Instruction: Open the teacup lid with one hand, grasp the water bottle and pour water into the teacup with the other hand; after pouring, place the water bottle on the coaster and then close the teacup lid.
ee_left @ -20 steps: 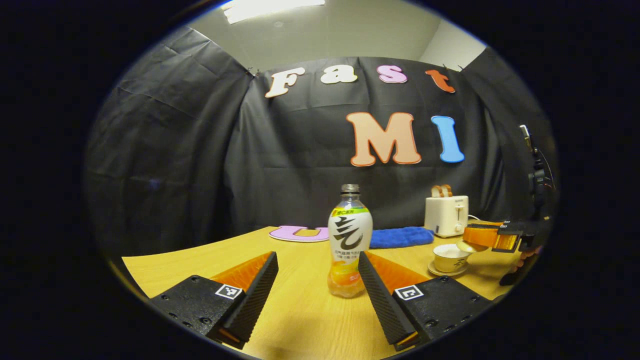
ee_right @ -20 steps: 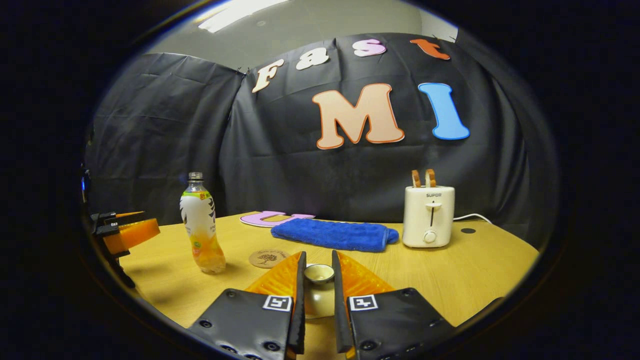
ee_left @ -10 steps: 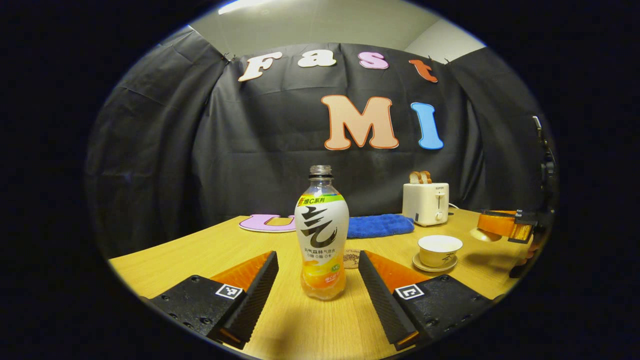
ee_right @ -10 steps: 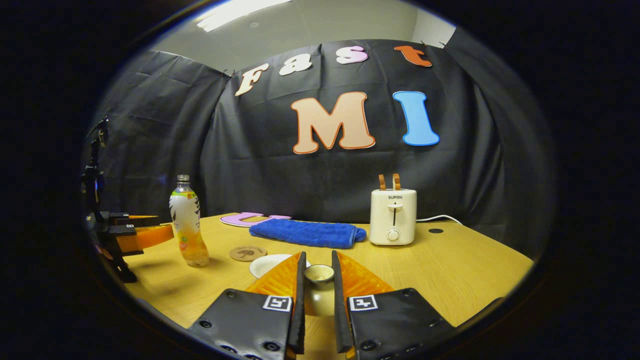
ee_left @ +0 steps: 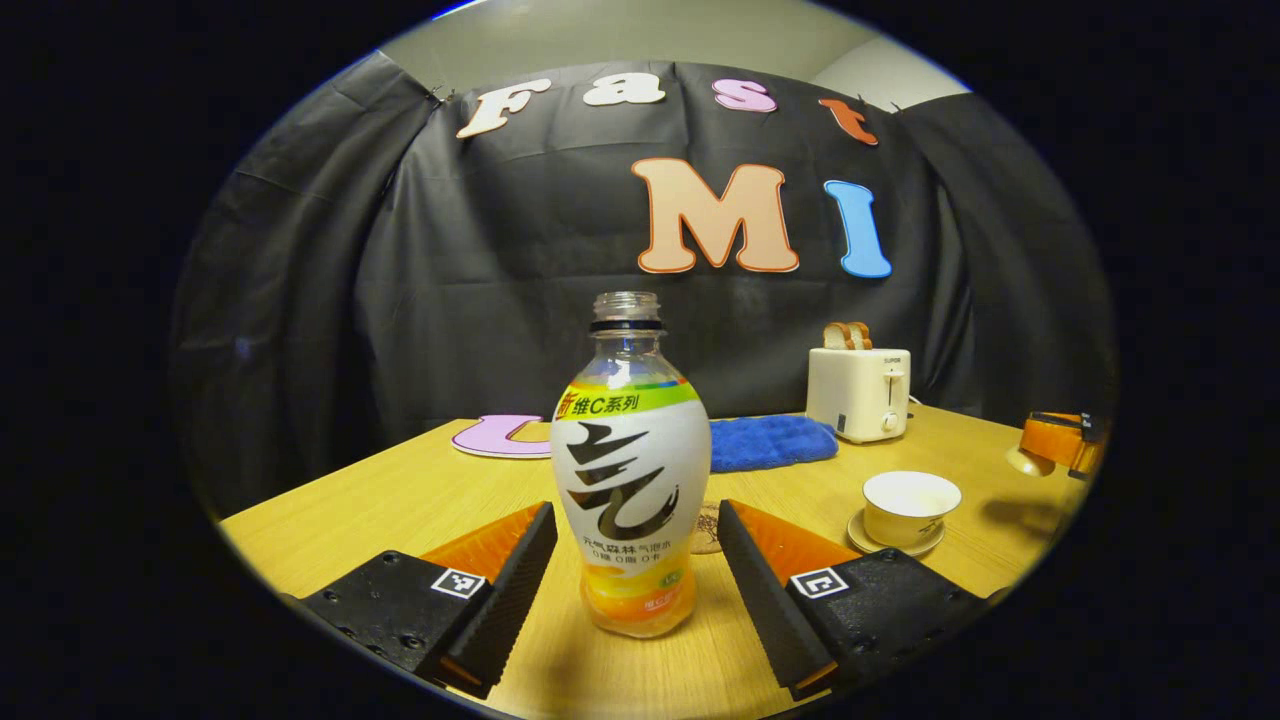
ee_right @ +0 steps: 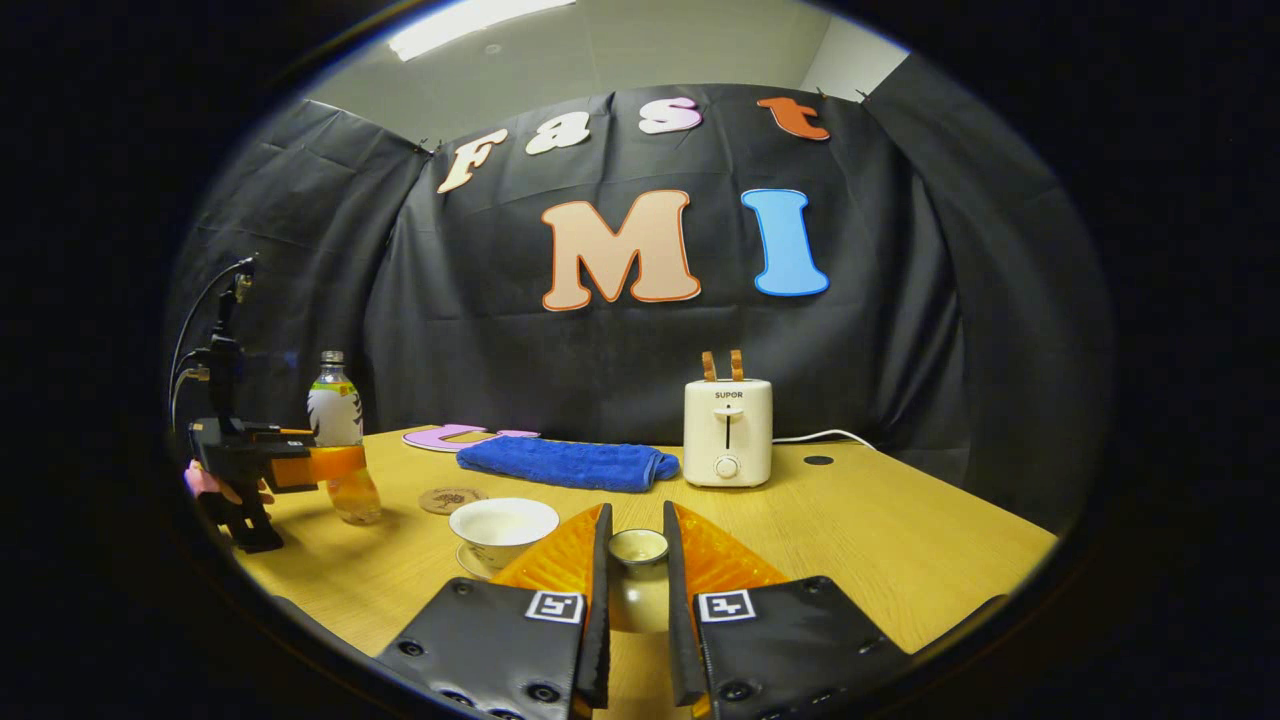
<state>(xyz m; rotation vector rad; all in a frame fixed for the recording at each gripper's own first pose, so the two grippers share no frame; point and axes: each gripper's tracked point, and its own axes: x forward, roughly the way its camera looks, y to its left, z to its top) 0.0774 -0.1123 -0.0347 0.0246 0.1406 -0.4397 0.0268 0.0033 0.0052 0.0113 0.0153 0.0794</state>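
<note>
**Lid off and gripped on the right; bottle bracketed on the left**

Wooden table fills the booth floor area, black cloth wall behind. Landmark: white toaster at the back of the table, two slices sticking up.

- Blue towel lies flat just left of the toaster in the right gripper view.
- Water bottle stands upright, uncapped, well left of the toaster and nearer the camera. Orange liquid in the bottom part only.
- Left gripper: fingers spread wide, one on each side of the bottle's lower body, gaps visible on both sides, no contact. In the right gripper view it sits level with the bottle's lower half, a hand behind it.
- Teacup sits on its saucer, open, in front of and left of the toaster. Contents hard to judge; inside looks pale.
- Coaster: round cork disc, bare, between bottle and teacup, left of the toaster.
- Right gripper: clenched on the teacup lid, both fingers pressing on its sides, lid lifted above the table in front of the toaster, off to the cup's right.
</note>
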